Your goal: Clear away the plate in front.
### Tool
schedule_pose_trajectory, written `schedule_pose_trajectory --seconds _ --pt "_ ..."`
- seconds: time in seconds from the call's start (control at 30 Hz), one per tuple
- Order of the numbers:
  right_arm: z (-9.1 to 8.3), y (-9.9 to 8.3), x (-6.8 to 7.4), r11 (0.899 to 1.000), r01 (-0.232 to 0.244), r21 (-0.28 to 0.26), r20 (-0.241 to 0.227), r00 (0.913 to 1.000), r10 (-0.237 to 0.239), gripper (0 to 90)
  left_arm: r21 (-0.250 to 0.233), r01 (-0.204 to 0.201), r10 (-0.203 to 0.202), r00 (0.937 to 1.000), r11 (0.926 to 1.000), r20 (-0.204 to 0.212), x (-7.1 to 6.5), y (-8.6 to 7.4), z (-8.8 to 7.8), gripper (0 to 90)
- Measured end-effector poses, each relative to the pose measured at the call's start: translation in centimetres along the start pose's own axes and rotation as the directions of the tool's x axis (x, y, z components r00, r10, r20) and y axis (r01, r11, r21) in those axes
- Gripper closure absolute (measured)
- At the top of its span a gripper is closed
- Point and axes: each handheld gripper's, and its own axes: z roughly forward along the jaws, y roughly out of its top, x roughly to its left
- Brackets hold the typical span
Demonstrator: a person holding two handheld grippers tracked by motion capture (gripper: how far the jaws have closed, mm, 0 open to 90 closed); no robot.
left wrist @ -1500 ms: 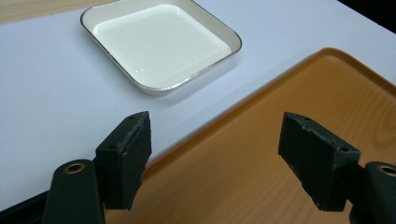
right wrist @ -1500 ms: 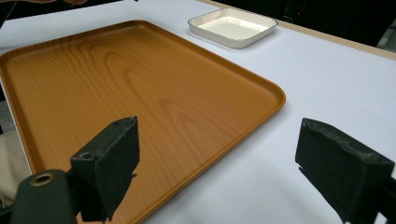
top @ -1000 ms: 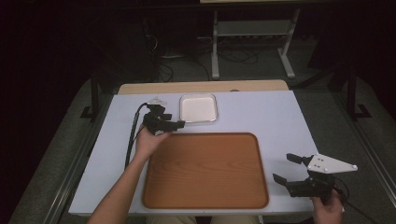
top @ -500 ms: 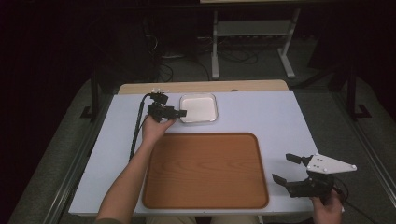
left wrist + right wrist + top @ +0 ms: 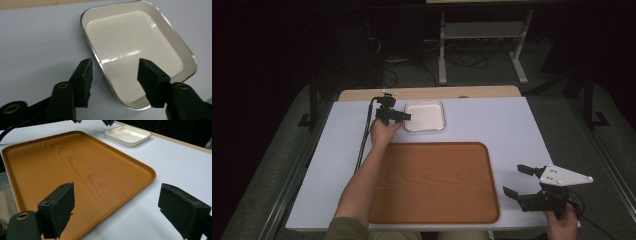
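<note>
1 white dish (image 5: 135, 47) sits flat on the desk (image 5: 492, 120), open side up, near-square so no real long axis. Left tongs (image 5: 113, 75) have just been closing, straddling its near rim, not pinching yet. Right tongs (image 5: 115, 207) gape empty beside 1 wooden tray (image 5: 62, 167).

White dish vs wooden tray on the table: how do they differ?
The small white metal-rimmed square dish is glossy white; the large brown wood-grain rectangular tray is matt brown. The dish is far smaller than the tray. The dish lies at the far side of the table, the tray nearer the person. The left tongs straddle the dish's rim, while the tray is untouched. Both are empty, with rounded corners and raised rims.
</note>
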Motion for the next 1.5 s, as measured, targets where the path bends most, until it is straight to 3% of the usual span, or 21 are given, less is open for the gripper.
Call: schedule_pose_trajectory --seconds 0.13,0.27,0.6,0.87,1.03,1.13,1.5 --pt "0.0 0.0 0.0 1.000 0.001 -0.001 -0.001 1.0000 -0.001 12.7 0.028 0.041 -0.041 0.9991 0.9988 -0.009 0.7 -0.3 0.8 53.7" --pt "0.0 0.0 0.0 1.000 0.002 -0.001 -0.003 1.0000 -0.002 12.7 0.025 0.065 -0.065 0.9979 0.9975 -0.005 0.8 -0.4 1.3 60.4" --pt "0.0 0.0 0.0 1.000 0.002 -0.001 -0.005 1.0000 -0.002 12.7 0.046 0.096 -0.096 0.9953 0.9943 0.007 1.0 -0.6 2.2 75.3" --pt "-0.2 0.0 -0.2 1.000 -0.010 -0.020 -0.010 0.9999 0.010 12.8 0.017 0.198 -0.198 0.9798 0.9801 0.029 0.9 -0.8 2.6 86.7" --pt "-0.2 0.0 -0.2 1.000 -0.009 -0.021 -0.010 0.9999 0.009 12.8 0.013 0.209 -0.209 0.9776 0.9779 0.025 0.6 -0.9 2.6 88.4" --pt "-0.1 0.0 -0.1 1.000 -0.006 -0.015 -0.009 0.9999 0.006 12.7 0.004 0.241 -0.241 0.9694 0.9705 0.046 0.7 -1.2 2.6 88.5" --pt "-0.2 0.0 -0.1 1.000 -0.012 -0.016 -0.002 0.9999 0.012 12.7 -0.013 0.293 -0.291 0.9536 0.9561 0.077 1.5 -1.9 2.1 88.6"
